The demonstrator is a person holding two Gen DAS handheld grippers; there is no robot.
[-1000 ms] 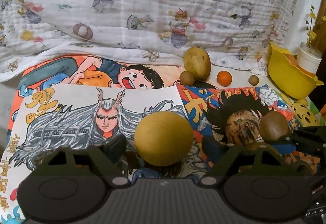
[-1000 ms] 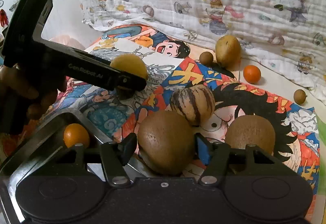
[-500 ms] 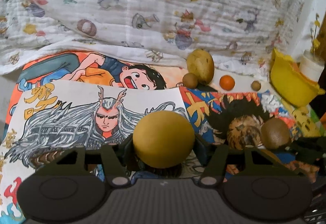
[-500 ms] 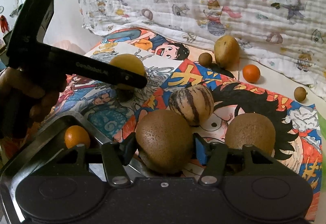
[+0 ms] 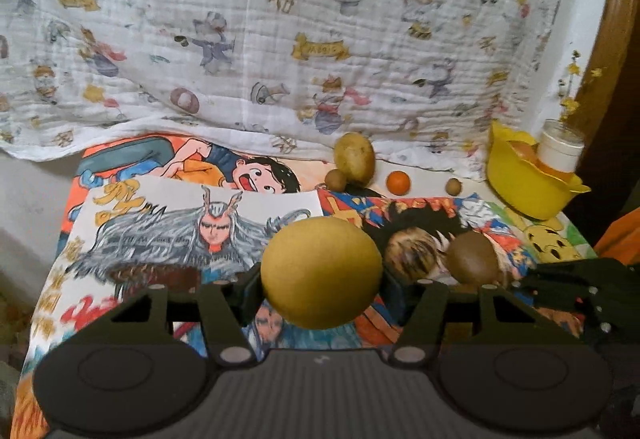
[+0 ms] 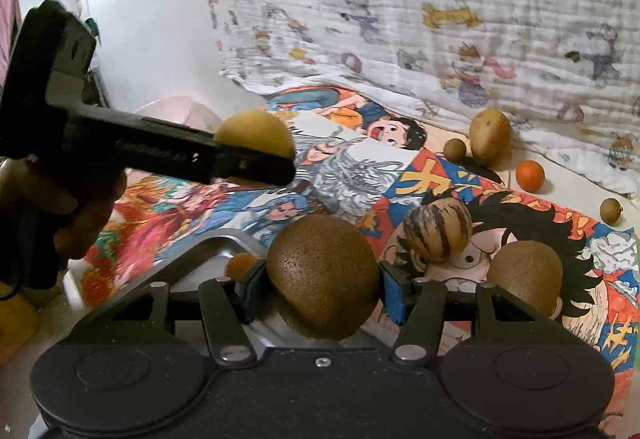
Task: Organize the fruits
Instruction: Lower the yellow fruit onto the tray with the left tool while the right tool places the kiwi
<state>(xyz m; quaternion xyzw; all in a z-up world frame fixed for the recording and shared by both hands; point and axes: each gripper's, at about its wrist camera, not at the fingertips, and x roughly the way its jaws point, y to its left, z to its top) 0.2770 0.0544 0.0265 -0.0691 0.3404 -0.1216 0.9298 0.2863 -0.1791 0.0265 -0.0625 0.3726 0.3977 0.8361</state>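
Jaws on both grippers are pinching fruit. The left gripper (image 5: 320, 279) squeezes a round yellow fruit (image 5: 321, 271) from both sides and holds it up off the bench. The right gripper (image 6: 322, 287) squeezes a round brown fruit (image 6: 323, 276) the same way, just above the metal tray (image 6: 224, 239). A small orange (image 6: 239, 264) sits in that tray already. I think the tray is where the fruit goes. More fruit waits on the bench: a striped one (image 6: 437, 230), another brown one (image 6: 525, 271), a mango (image 6: 490, 137), a second orange (image 6: 530, 176) and two tiny brown ones (image 6: 455, 148) (image 6: 611, 210). A yellow bowl (image 5: 532, 183) stands at the far right. The two held fruits look firm and a bit heavy, with dull, rough skin, so I do not think they will slip much. They are round, so they may roll when let go. It is best to hold them at the widest part, in the middle, and not squeeze too hard, or they may bruise. The bench is covered in bright cartoon posters (image 5: 208, 235) with big yellow letters I cannot read. The white cloth (image 5: 280, 39) behind has a yellow banner that seems to say "Magic". The left gripper's side has small writing, too blurry to read.
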